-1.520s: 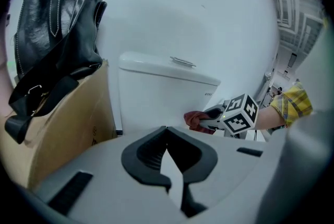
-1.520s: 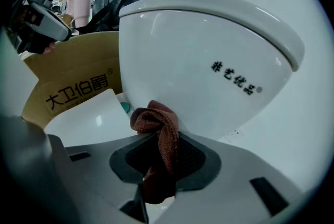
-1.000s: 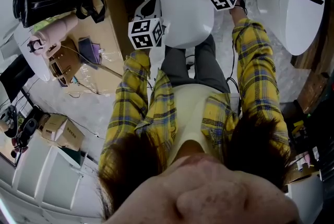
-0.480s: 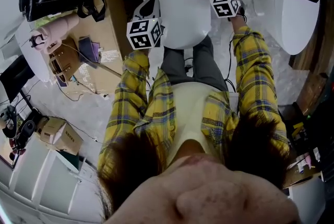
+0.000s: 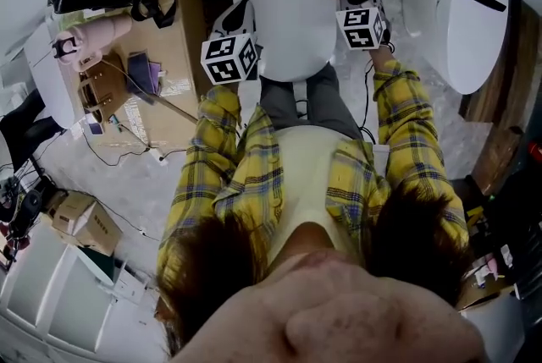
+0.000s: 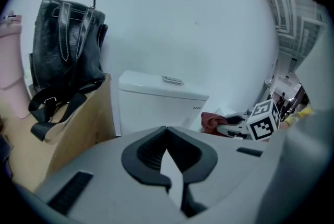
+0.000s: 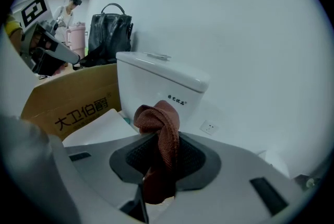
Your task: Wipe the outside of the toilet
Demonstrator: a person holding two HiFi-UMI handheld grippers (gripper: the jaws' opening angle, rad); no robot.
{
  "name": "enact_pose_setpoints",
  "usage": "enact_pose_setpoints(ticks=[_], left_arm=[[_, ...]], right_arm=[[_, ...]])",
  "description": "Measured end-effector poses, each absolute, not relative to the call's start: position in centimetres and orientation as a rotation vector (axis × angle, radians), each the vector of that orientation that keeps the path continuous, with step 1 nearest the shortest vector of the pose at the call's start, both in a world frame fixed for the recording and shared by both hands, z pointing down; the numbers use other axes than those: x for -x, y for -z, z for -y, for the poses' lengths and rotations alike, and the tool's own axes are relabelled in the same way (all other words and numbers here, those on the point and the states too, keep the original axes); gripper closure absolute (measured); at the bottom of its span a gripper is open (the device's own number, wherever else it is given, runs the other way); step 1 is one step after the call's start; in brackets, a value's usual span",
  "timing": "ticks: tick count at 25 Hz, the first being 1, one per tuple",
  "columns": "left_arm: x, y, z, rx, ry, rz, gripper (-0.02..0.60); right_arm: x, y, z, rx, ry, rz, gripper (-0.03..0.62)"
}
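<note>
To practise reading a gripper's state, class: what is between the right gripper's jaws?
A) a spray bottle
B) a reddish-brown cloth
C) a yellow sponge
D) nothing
B: in the right gripper view, the right gripper has its jaws closed on a reddish-brown cloth, which bunches up above them.

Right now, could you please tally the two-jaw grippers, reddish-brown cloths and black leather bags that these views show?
Two-jaw grippers: 2 (left gripper, right gripper)
Reddish-brown cloth: 1
Black leather bag: 1
Total: 4
</note>
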State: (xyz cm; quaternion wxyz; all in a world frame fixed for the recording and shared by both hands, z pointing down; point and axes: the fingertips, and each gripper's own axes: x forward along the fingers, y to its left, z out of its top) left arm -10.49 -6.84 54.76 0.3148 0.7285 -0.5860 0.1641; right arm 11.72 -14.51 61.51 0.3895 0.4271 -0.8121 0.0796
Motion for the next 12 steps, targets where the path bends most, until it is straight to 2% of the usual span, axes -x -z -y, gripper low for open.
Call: enact_pose_setpoints(ticks=[12], left_arm=[[12.9,-52.7,4.9,-1.868,-0.371,1.649,0.574]], right_arm=[[-10.4,-56.3,11.1,-1.146,-0.223,2.139,0.477]])
